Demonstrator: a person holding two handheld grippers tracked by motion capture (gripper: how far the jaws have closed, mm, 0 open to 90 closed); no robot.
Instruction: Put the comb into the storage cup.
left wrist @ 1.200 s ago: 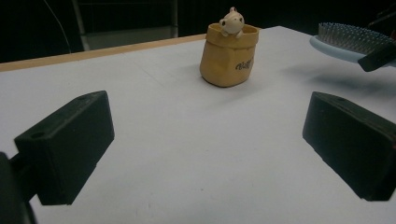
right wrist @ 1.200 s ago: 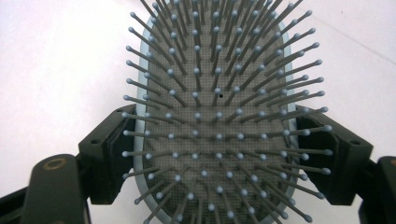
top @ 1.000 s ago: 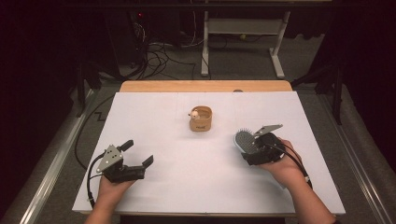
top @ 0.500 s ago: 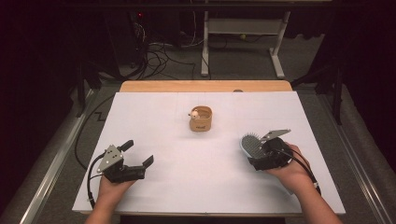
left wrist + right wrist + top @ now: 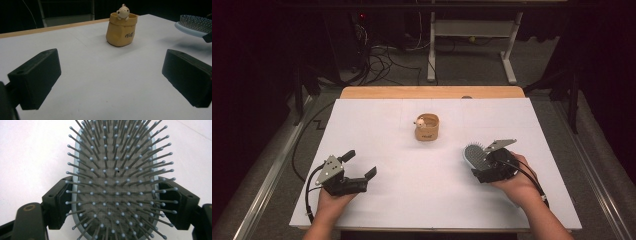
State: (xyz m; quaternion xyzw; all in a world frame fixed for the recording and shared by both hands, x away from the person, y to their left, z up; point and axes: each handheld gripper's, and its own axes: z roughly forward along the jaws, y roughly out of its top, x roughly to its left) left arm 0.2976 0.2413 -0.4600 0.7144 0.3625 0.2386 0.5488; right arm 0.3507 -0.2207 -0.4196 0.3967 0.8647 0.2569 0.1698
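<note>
The right gripper is closed on the wide head of the hairbrush, one jaw on each side rim, bristles up, near the right edge of the white table. Such a grip on smooth curved rims could slip, I think, so the brush may tilt or drop if the hand turns quickly. The left gripper rests near the front left corner, jaws wide apart and empty; the small tan pot near the back edge could be knocked.
</note>
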